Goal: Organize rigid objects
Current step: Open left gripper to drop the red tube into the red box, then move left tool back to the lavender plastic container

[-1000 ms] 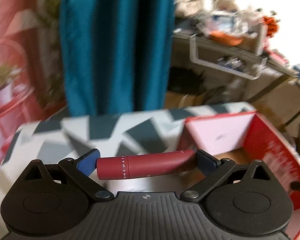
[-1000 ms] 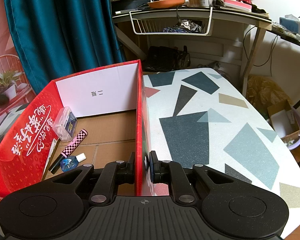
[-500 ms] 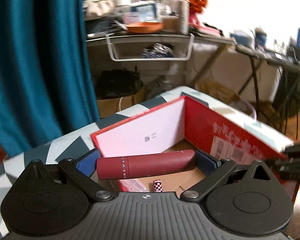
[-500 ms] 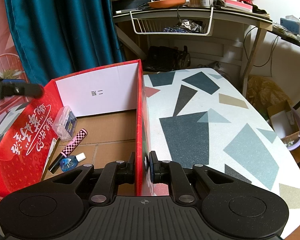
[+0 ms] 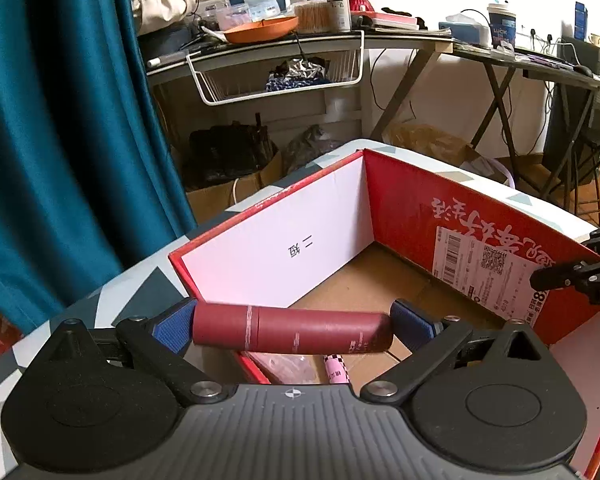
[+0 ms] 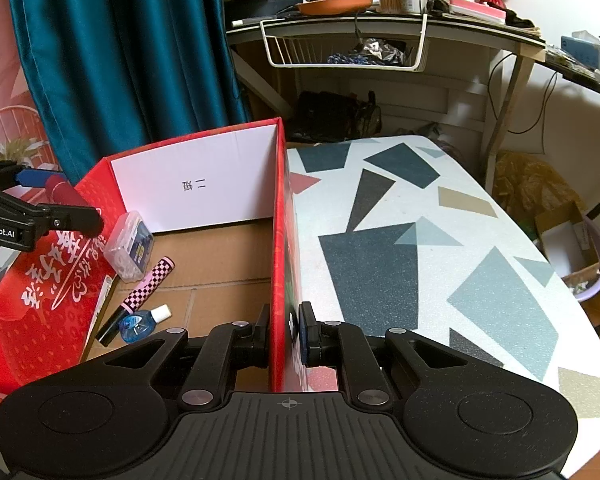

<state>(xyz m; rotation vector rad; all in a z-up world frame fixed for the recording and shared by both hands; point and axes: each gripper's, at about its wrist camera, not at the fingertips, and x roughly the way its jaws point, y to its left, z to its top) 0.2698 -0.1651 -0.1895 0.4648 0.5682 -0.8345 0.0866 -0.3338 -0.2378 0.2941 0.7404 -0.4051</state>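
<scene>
The left tongs (image 5: 292, 330) held a dark red tube (image 5: 292, 331) crosswise between their blue pads, clamped end to end, above the near-left rim of an open red cardboard box (image 5: 404, 216) that stood on a white surface (image 6: 400, 208) patterned with grey and blue shapes. The right tongs (image 6: 284, 332) were pinched closed on the box's right-hand wall, one finger inside and one outside, near its front corner. Seen from the right wrist, the left tongs (image 6: 56, 200) and the end of the red tube (image 6: 62, 194) hung over the box's left wall. Inside, on the brown cardboard floor toward the left wall, lay a clear plastic case (image 6: 129, 246), a pink-and-black chequered pen (image 6: 146, 290) and a small blue bottle with a white cap (image 6: 142, 322), the bottle just beside the pen's lower end. The box's far inner wall was white with small printed characters. The box took up the left part of the surface, and the right part lay bare. A teal curtain (image 6: 124, 48) hung behind the far edge of the surface, beside a cluttered desk (image 6: 380, 20) with a white wire basket (image 6: 344, 50) beneath its top.
</scene>
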